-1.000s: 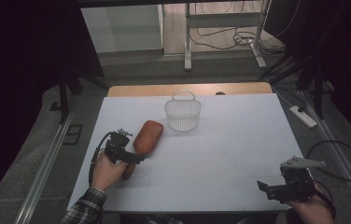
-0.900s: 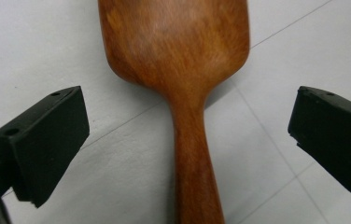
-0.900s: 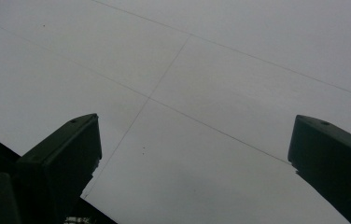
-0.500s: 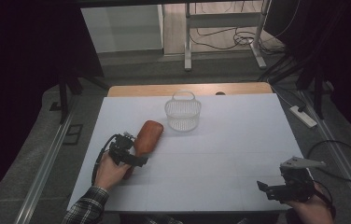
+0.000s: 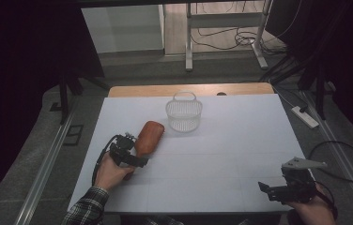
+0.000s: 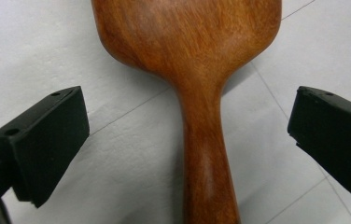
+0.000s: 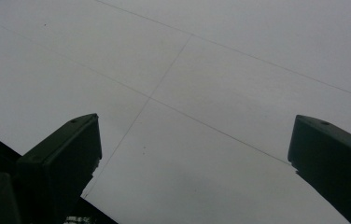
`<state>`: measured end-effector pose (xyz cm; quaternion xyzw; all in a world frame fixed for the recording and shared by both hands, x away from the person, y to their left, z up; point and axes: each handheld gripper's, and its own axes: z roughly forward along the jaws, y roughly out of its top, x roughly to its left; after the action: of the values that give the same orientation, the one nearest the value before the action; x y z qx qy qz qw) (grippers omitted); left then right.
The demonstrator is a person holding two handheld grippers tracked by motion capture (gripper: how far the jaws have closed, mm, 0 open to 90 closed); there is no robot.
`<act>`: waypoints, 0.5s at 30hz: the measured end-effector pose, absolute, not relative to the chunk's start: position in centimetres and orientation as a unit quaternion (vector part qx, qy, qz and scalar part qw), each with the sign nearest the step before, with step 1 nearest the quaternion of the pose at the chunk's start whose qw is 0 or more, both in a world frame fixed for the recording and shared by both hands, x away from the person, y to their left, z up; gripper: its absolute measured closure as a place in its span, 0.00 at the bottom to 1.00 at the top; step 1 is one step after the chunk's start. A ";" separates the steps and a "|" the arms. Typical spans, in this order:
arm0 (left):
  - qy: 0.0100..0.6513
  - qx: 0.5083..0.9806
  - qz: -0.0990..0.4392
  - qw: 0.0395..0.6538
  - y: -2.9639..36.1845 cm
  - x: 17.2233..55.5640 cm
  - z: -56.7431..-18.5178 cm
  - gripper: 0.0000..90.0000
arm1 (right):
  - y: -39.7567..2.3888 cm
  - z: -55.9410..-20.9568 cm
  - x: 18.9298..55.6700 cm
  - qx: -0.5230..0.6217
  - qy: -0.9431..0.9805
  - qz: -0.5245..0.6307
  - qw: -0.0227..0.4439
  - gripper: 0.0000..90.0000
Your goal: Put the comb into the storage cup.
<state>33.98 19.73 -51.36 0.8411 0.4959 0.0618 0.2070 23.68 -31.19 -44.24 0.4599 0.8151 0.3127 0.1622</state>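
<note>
A brown wooden paddle-shaped brush point(image 5: 149, 136) lies flat on the white table point(image 5: 221, 140), left of centre, its wide head pointing toward the far side. My left gripper point(image 5: 139, 161) is over its handle end. Seen from the left gripper view, the narrow handle point(image 6: 206, 163) runs up between my two black jaws, which stand wide apart without touching it; left gripper point(image 6: 187, 140) is open. My right gripper point(image 5: 264, 190) hovers at the near right corner of the table, open, and in the right gripper view the right gripper point(image 7: 197, 158) has bare table between its jaws.
A small clear mesh basket point(image 5: 184, 114) with an upright handle stands at the far middle of the table, just right of the brush head. A wooden strip point(image 5: 188, 90) edges the far side. Cables and metal stands cover the floor beyond.
My left gripper has crept slightly forward along the brush handle. The brush, basket and right gripper have stayed where they were.
</note>
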 end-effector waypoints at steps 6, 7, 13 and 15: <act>0.500 0.840 0.069 0.199 19.6 33.9 -51.3 0.14 | -31.2 -44.2 23.7 0.459 0.816 0.312 0.163 0.03; 0.502 0.839 0.070 0.200 19.7 33.9 -51.3 0.18 | -31.2 -44.2 23.7 0.459 0.816 0.312 0.163 0.03; 0.499 0.841 0.072 0.196 19.6 33.8 -51.2 0.39 | -31.2 -44.3 23.7 0.459 0.816 0.312 0.162 0.03; 0.497 0.842 0.072 0.195 19.5 33.8 -51.2 0.46 | -31.2 -44.3 23.7 0.459 0.816 0.312 0.163 0.03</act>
<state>33.83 19.54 -51.15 0.8423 0.4973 0.0725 0.1948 23.68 -31.16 -44.26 0.4592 0.8157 0.3120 0.1626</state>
